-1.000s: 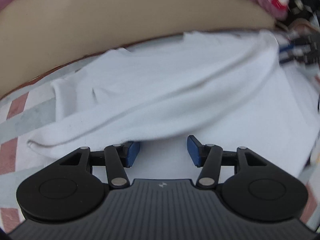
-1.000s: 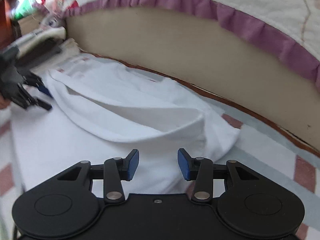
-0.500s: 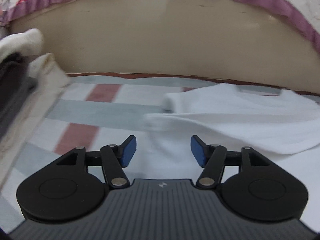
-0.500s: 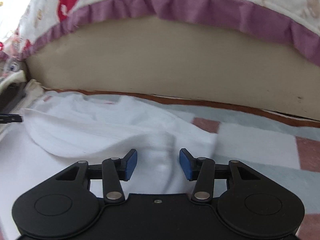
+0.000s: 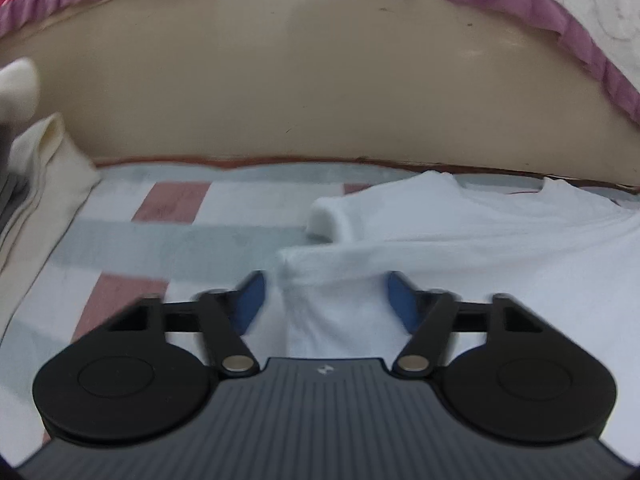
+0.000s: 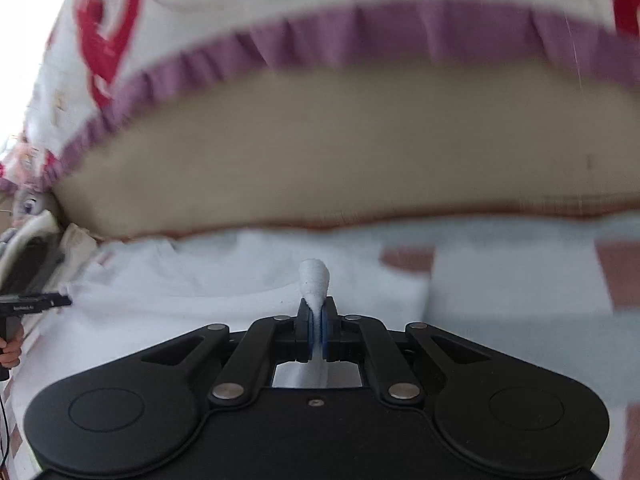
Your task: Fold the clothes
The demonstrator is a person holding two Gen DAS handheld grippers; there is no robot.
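The white T-shirt [image 5: 480,240] lies partly folded on the checked sheet [image 5: 176,236], close to the tan mattress side [image 5: 320,92] behind it. The right tongs [image 6: 317,326] are closed on a pinched ridge of the shirt fabric, which stands up between the blue pads [image 6: 307,330]. The left tongs [image 5: 322,300] are spread wide, with the shirt's left edge lying between the fingers; no fabric is clamped. A quilt with a purple ruffle [image 6: 360,36] hangs over the mattress. A stack of cream and grey folded clothes [image 5: 36,184] sits at the left of the sheet.
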